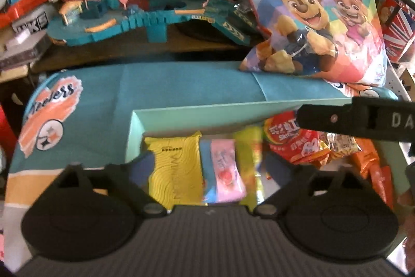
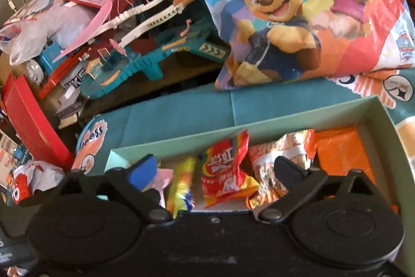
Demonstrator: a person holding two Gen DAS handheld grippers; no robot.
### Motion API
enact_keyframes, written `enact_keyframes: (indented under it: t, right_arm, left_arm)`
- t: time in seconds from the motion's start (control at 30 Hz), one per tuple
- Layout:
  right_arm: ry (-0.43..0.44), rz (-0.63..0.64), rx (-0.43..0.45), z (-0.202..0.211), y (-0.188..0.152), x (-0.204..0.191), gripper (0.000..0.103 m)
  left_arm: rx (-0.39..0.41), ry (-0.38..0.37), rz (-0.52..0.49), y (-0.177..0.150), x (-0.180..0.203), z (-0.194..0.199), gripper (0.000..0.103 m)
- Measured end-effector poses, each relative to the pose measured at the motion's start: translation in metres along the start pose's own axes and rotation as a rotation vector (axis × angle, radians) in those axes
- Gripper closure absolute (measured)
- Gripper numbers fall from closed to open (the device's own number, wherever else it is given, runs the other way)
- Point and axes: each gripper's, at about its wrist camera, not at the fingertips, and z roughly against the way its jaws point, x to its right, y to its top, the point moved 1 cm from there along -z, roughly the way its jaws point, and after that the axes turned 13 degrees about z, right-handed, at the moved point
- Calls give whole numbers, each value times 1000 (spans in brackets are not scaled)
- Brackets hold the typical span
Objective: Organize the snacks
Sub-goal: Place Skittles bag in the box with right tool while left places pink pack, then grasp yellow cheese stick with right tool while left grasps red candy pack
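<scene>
Red packet (image 2: 223, 173), judged light, crinkly and slippery, is shown in the box (image 2: 298, 118) between the spread fingers of the empty right claw (image 2: 216, 171); its crimped edge is best pinched. Left claw (image 1: 207, 168) likewise spread over the yellow packet (image 1: 173, 168).

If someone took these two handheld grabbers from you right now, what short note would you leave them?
Left gripper: open, empty, over the yellow packet and pink candy.
Right gripper: open, empty, over the red Skittles bag.
Done: small snacks, including the orange packet, lie in the green box.
Left: the big cartoon-dog snack bag is outside, behind the box; the packets inside look loosely piled.
</scene>
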Motion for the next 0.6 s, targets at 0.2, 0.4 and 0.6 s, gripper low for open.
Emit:
enact_keyframes:
  t: [0.2,0.4,0.6]
  right_arm:
    - [-4,-14,1,19,-10,3,0]
    - [-18,28,3,55,-26,-4,0]
    - [-43,28,4,97,-55,-2,0]
  left_arm:
    - [-25,-3,19,-10,0,12,0]
    - [-23,-22,29,-25,0,43,0]
    - [-33,-64,26,-54,1,81,0]
